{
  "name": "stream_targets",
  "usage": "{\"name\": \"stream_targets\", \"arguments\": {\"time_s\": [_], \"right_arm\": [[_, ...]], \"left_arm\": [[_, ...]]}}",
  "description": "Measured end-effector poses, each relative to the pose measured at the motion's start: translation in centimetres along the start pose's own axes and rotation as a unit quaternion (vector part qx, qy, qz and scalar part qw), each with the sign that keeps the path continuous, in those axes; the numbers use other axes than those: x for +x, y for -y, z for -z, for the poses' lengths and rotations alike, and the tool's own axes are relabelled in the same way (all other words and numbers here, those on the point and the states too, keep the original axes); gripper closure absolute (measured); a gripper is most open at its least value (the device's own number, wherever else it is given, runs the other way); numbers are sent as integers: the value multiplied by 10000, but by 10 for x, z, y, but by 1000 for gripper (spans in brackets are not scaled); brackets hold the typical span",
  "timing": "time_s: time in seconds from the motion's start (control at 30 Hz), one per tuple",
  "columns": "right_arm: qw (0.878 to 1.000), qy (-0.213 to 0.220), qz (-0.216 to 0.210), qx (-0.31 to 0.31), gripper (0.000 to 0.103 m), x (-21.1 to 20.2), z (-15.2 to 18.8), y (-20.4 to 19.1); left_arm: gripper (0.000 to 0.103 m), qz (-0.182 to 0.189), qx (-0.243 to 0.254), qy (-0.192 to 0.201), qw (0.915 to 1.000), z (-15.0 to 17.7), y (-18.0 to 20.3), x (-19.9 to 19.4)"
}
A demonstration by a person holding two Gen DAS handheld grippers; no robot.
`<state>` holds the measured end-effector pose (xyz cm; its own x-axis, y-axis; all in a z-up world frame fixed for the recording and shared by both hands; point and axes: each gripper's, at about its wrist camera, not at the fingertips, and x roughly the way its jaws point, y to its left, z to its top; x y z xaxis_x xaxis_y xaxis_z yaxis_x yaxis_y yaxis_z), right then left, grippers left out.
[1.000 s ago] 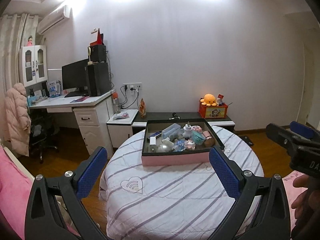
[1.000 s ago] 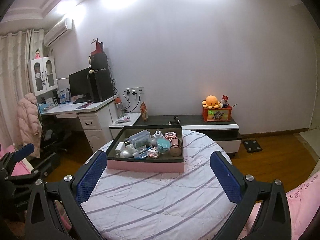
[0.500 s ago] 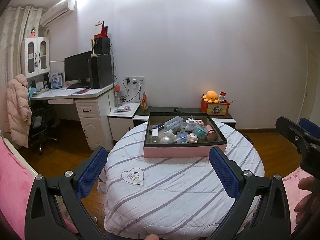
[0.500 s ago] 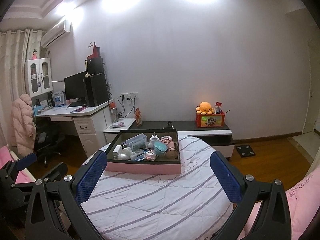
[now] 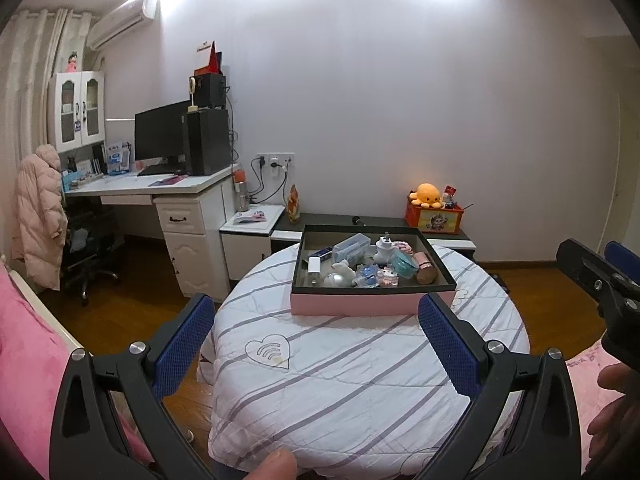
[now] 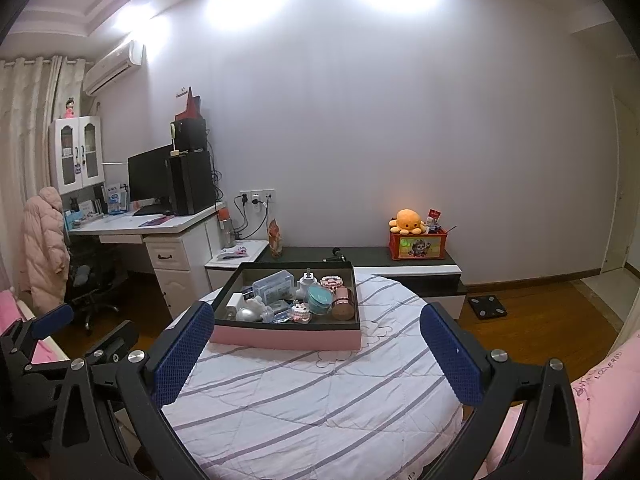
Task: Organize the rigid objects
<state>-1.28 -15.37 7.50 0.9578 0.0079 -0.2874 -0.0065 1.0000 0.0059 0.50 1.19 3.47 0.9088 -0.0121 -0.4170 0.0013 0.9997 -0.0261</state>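
A pink box with a dark rim sits at the far side of a round table with a white striped quilt. Inside lie several small items: a clear plastic case, a teal round tin, a pink-capped cylinder, a white plug. My left gripper is open and empty, held short of the box. My right gripper is open and empty, also short of the box.
A white desk with monitor and speakers stands at the left, with a chair and pink coat. A low dark cabinet with an orange toy box is behind the table. Pink bedding lies at both sides. A scale lies on the floor.
Both grippers have drawn back and tilted slightly up, so the table and box sit lower and a little farther in both views. Both stay open and empty.
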Motion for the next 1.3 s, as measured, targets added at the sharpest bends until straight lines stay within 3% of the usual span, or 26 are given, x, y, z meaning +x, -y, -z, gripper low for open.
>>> {"name": "stream_targets", "arguments": {"time_s": [1.3], "right_arm": [[9998,132,117,29,0,-11,-3,4]], "left_arm": [[0,50,6,4,10000,-2,0,-10]]}}
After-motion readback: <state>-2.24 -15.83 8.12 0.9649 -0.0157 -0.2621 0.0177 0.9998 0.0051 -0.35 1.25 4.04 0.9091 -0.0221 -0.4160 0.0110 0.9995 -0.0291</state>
